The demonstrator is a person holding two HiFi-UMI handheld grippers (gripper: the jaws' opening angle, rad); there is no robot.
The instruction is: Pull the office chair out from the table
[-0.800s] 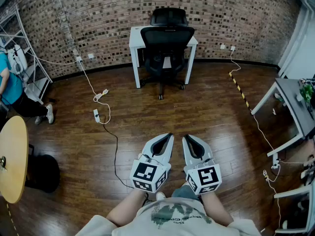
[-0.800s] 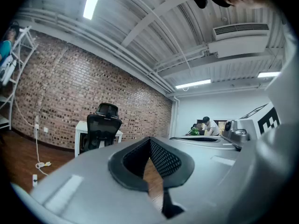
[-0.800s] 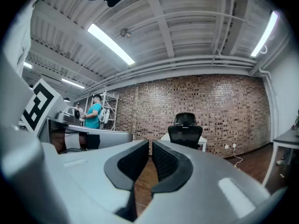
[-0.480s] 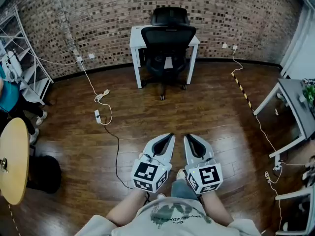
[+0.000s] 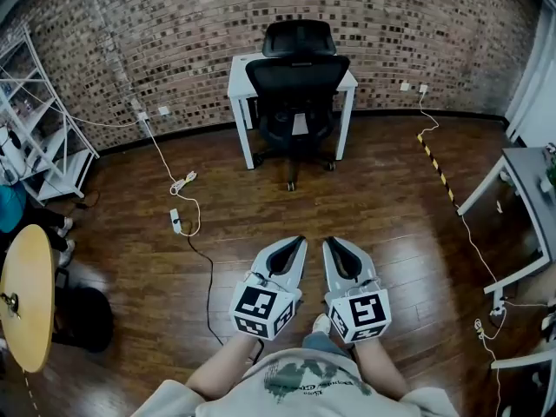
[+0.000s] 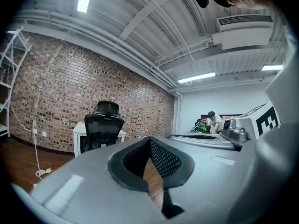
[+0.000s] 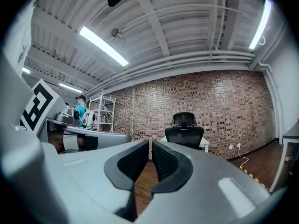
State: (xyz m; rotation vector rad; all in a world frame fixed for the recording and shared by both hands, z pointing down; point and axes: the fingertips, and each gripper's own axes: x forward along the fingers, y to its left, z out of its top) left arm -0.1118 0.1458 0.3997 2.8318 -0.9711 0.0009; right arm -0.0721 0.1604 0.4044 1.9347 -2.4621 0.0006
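Across room, office chair (image 5: 298,83) tucked under table (image 5: 239,69); I expect heavy but free-rolling, grab stiff backrest edge. Left gripper (image 5: 298,241), right gripper (image 5: 330,243) closed, empty.

Black office chair (image 5: 297,81) — tucked under white table (image 5: 239,76).

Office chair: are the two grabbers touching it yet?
Apart. The head view shows a wide stretch of wooden floor between the office chair and both the left gripper and the right gripper.
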